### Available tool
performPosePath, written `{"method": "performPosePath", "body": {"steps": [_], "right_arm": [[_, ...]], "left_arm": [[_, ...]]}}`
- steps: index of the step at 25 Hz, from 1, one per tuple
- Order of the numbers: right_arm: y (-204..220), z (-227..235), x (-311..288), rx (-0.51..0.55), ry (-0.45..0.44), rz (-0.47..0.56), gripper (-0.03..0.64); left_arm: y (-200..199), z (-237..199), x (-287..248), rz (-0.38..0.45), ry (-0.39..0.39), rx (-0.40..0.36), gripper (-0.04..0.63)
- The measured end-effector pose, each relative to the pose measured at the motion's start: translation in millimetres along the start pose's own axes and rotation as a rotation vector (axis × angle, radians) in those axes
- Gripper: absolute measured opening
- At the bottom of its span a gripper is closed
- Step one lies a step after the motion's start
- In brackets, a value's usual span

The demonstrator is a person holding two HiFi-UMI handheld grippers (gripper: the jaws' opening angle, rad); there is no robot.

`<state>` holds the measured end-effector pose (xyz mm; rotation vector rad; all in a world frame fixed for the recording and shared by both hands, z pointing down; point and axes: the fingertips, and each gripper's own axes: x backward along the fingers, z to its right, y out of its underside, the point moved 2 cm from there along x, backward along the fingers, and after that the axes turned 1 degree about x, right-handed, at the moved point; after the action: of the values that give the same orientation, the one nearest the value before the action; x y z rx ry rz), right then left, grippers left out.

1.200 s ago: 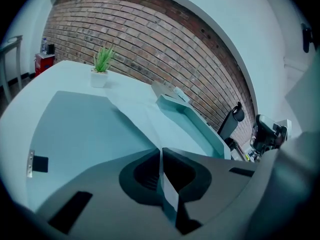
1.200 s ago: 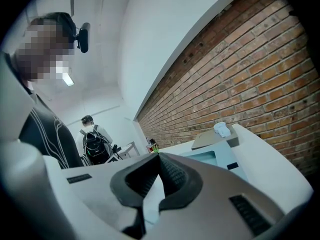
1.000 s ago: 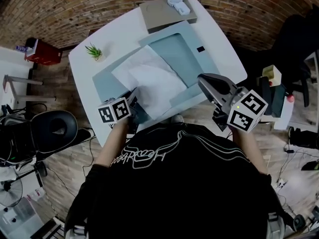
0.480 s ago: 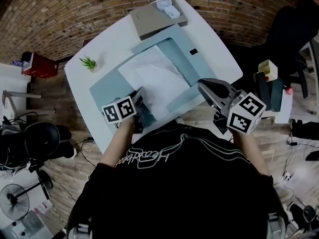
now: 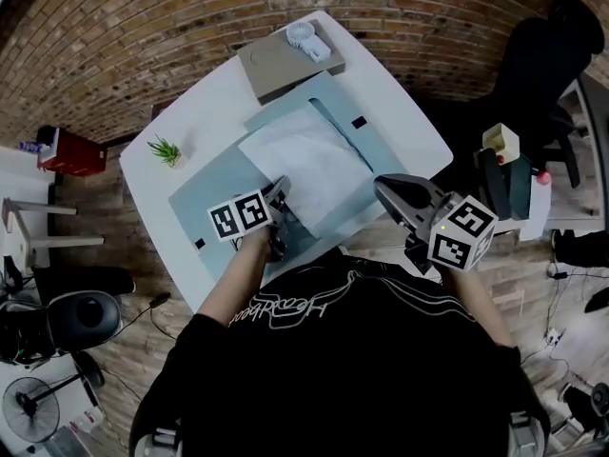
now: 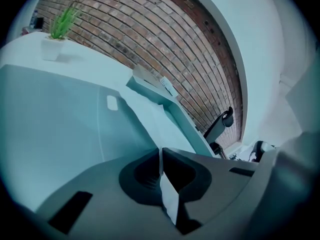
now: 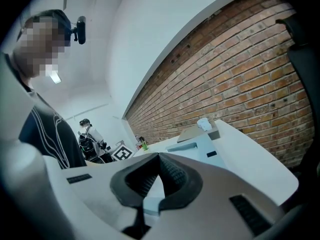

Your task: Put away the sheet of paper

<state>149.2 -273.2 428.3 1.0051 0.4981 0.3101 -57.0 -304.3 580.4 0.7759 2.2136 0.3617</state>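
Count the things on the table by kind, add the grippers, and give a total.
sheet of paper: 1
folder: 1
potted plant: 1
grey box: 1
white object on that box: 1
grippers: 2 (left gripper, right gripper)
Total: 7

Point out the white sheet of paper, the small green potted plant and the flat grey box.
white sheet of paper [image 5: 304,158], head view, its middle.
small green potted plant [image 5: 167,149], head view, its leaves.
flat grey box [image 5: 274,68], head view, its bare top.

White table on wooden floor stands beside brick wall.
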Motion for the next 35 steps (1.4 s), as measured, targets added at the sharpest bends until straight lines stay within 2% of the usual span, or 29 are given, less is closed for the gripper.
{"method": "performPosePath", "body": {"steps": [10, 17, 19, 21, 23, 27, 35], "right_arm": [[-10, 6, 4, 0.004, 0.015, 0.02, 0.0], [-9, 7, 1, 0.0, 0.005, 0.021, 0.0], [-6, 5, -1, 0.002, 0.001, 0.01, 0.0], [-3, 5, -1, -0.001, -0.001, -0.002, 0.0], [0, 3, -2, -0.004, -0.006, -0.011, 0.0], [3, -1, -5, -0.001, -0.019, -0.021, 0.0], [10, -4, -5, -0.016, -0.032, -0.038, 0.0]], "left_arm": [[-3, 23, -23, -0.01, 0.038, -0.001, 0.031], [-2, 25, -24, 0.005, -0.002, -0.06, 0.04], [-4, 26, -23, 0.022, -0.005, -0.067, 0.161], [-5, 28, -23, 0.038, -0.02, -0.077, 0.242], [-6, 29, -20, 0.057, -0.055, -0.115, 0.297], [-8, 30, -12, 0.07, -0.137, -0.239, 0.34], [0, 46, -28, -0.073, -0.176, -0.459, 0.348]]}}
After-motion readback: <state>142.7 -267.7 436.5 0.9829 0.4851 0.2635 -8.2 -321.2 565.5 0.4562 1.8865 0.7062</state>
